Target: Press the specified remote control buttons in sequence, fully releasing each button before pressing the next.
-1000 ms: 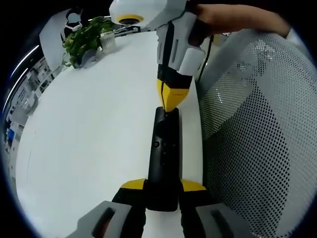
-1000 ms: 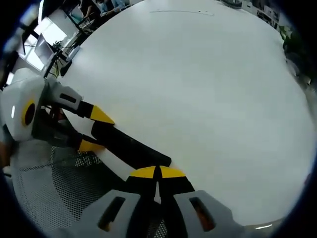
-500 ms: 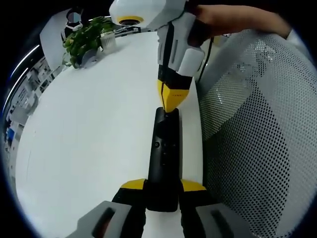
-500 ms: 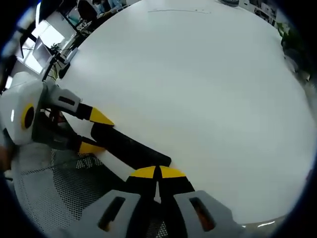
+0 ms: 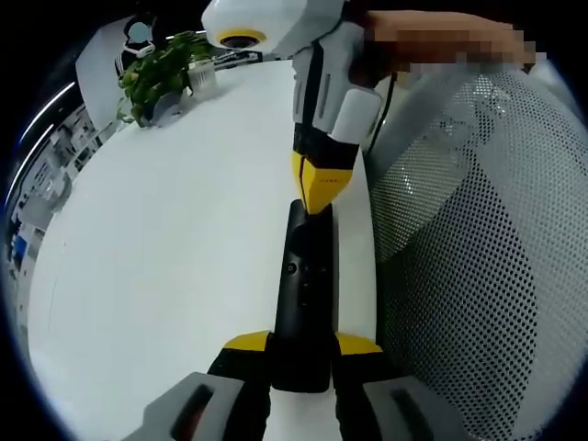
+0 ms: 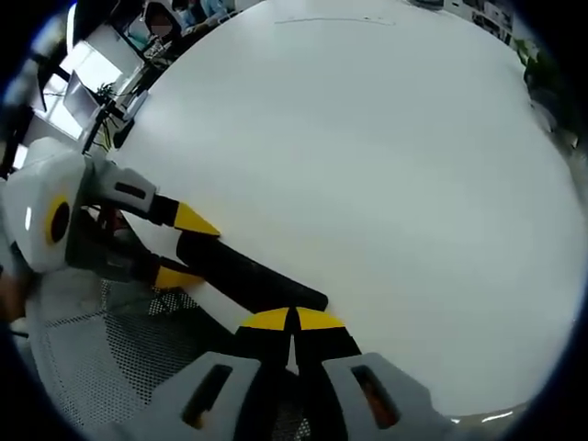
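Left tongs clenched on the near end of the remote control, one yellow-tipped jaw on each long edge; the remote runs straight out from them, lying flat along the edge of the white desk. Right tongs have their jaws closed together, tips meeting with nothing between them, used as a single pressing point. In the left gripper view the right tongs stand at the far end of the remote with the tip just off its top edge; half a second and a second ago that tip sat down on the remote's end, so it has lifted slightly. The remote and the left tongs have not shifted in that time. My reading: one press is over and the release is under way, though whether the button has come fully free is too fine to tell. In the right gripper view the left tongs show at the left, gripping the far end of the dark remote. Beyond the left tongs, a potted plant at the desk's far side; to their right, a white mesh chair back. The next button should wait for a clear gap.
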A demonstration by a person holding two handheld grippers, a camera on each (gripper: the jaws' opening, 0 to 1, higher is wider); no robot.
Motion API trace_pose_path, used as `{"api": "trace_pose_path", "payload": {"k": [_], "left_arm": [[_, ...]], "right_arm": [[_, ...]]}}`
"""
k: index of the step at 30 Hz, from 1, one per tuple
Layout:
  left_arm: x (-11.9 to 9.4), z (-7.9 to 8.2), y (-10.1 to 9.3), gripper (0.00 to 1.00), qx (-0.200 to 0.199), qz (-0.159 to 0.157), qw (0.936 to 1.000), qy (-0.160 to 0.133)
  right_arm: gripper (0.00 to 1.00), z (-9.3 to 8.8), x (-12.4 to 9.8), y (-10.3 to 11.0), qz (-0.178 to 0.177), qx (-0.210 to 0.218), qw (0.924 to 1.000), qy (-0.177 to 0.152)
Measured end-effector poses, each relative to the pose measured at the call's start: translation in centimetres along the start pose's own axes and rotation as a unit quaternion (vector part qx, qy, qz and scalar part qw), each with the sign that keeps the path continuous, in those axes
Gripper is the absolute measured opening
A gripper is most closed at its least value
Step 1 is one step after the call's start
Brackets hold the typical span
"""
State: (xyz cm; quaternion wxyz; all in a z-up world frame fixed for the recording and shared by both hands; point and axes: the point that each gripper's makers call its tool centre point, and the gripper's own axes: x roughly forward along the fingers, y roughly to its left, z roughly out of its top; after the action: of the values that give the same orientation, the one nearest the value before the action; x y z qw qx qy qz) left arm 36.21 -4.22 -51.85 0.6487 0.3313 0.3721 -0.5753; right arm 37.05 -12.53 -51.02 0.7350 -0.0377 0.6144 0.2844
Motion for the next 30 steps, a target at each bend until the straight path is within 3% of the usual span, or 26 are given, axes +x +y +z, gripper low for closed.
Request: {"api": "trace_pose_path", "payload": {"k": [16, 19, 26, 30], "left_arm": [[0.02, -0.01, -0.01, 0.25, -0.001, 0.0, 1.0, 0.001], [0.02, 0.0, -0.02, 0.25, 0.001, -0.001, 1.0, 0.002], [0.05, 0.02, -0.02, 0.25, 0.001, -0.001, 1.0, 0.003], [0.03, 0.02, -0.06, 0.25, 0.001, 0.0, 1.0, 0.002]], "right_arm": [[0.0, 0.07, 0.39, -0.28, 0.001, 0.007, 1.0, -0.004], [0.0, -0.05, 0.35, -0.01, -0.014, -0.053, 0.9985, -0.006], [0.0, -0.05, 0.29, 0.06, -0.026, -0.044, 0.9987, -0.01], [0.0, -0.13, 0.15, 0.06, -0.013, -0.005, 0.9998, -0.011]]}}
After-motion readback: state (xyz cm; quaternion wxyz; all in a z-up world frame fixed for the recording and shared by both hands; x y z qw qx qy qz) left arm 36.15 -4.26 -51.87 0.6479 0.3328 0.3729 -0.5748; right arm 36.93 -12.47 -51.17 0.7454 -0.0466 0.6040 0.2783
